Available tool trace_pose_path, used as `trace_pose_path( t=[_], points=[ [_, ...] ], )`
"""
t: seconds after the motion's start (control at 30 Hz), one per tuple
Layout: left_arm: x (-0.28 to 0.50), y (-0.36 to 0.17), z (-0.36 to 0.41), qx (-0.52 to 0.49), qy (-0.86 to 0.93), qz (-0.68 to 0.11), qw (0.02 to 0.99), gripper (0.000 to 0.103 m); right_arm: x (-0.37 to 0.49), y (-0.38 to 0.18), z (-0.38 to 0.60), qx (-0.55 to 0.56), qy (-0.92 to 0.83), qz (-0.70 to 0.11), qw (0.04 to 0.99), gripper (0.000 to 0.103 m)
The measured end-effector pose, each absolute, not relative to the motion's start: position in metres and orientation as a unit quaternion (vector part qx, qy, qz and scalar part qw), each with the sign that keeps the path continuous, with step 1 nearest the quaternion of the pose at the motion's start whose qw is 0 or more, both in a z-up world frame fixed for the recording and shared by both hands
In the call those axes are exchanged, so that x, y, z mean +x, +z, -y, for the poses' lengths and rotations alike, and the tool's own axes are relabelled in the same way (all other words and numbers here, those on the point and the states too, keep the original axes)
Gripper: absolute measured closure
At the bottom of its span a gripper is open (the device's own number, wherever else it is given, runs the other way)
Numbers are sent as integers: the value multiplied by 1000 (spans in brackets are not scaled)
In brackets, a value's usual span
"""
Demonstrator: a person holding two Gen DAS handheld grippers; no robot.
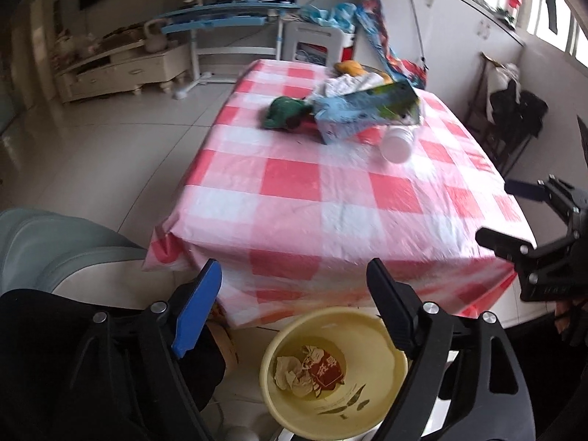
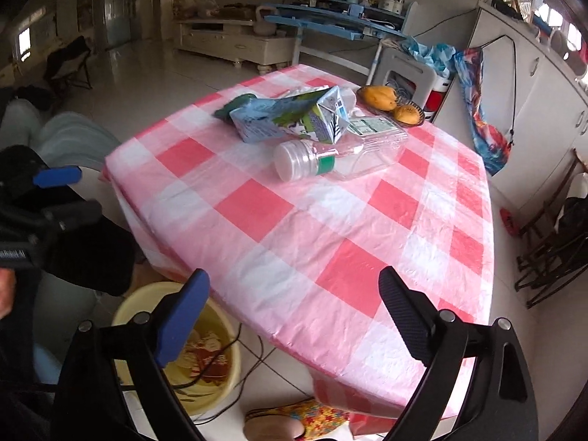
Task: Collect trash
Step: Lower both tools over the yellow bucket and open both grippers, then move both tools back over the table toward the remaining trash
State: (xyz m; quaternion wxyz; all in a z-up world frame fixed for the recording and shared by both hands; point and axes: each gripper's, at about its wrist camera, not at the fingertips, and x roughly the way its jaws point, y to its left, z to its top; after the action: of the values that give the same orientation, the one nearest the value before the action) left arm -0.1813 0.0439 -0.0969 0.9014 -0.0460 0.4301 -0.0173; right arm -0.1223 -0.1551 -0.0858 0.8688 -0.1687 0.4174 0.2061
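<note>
A yellow basin on the floor by the table's near edge holds crumpled paper and a red wrapper; it also shows in the right wrist view. My left gripper is open and empty above the basin. My right gripper is open and empty over the table's near edge; it shows in the left wrist view. On the table lie a crushed blue carton, a clear bottle with a white cap, a green bag and white crumpled paper.
The table has a red-and-white checked cloth. A dish with mangoes stands at its far edge. A pale sofa arm is at the left. A dark folding chair stands at the right. A slipper lies on the floor.
</note>
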Motion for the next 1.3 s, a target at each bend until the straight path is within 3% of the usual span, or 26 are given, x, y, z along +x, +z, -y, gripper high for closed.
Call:
trace_pose_path(
  t=[0.7, 1.3],
  points=[
    [-169, -94, -88, -158, 13, -420, 894, 24, -140, -81, 206, 34, 143, -407, 902, 11],
    [-177, -84, -77, -146, -16, -421, 895, 23, -134, -78, 169, 30, 177, -379, 908, 11]
  ],
)
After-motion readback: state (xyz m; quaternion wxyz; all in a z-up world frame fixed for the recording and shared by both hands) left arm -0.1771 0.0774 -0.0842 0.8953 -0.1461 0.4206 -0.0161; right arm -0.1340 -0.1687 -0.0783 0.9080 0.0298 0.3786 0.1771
